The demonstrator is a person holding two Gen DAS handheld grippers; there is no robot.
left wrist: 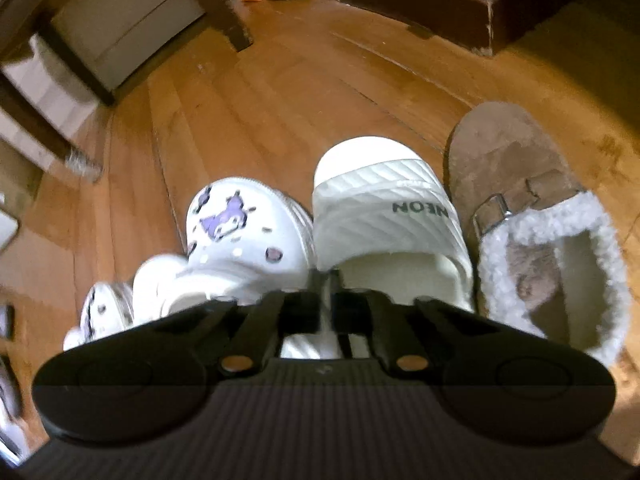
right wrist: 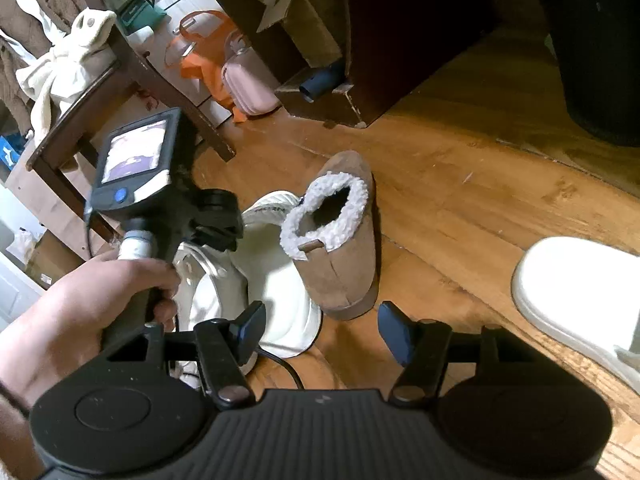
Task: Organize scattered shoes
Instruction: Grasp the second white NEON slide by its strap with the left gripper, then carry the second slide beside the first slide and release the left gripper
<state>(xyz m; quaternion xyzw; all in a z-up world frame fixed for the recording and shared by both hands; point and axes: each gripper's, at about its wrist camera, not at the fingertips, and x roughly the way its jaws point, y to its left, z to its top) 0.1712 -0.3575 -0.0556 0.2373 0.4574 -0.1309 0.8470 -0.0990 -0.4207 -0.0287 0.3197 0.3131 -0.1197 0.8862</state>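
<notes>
My left gripper (left wrist: 326,304) points down at a row of shoes on the wooden floor. It is shut, with a pale strip of the white slide (left wrist: 384,208) left rim showing between its fingers. A white clog with purple charms (left wrist: 240,224) lies to the left of the slide. On the slide's right is a brown fleece-lined slipper (left wrist: 520,208). A second charm clog (left wrist: 104,312) is at the lower left. My right gripper (right wrist: 324,330) is open over bare floor, just short of the brown slipper (right wrist: 340,264). Another white shoe (right wrist: 580,292) lies to its right.
A hand (right wrist: 80,312) holds the left tool over the white shoes. A dark wooden chair (right wrist: 168,92) stands at the left, with an orange bag (right wrist: 204,56) and a pink case (right wrist: 248,84) behind it. A dark cabinet base (right wrist: 340,96) is at the back. A black cable (right wrist: 288,368) runs across the floor.
</notes>
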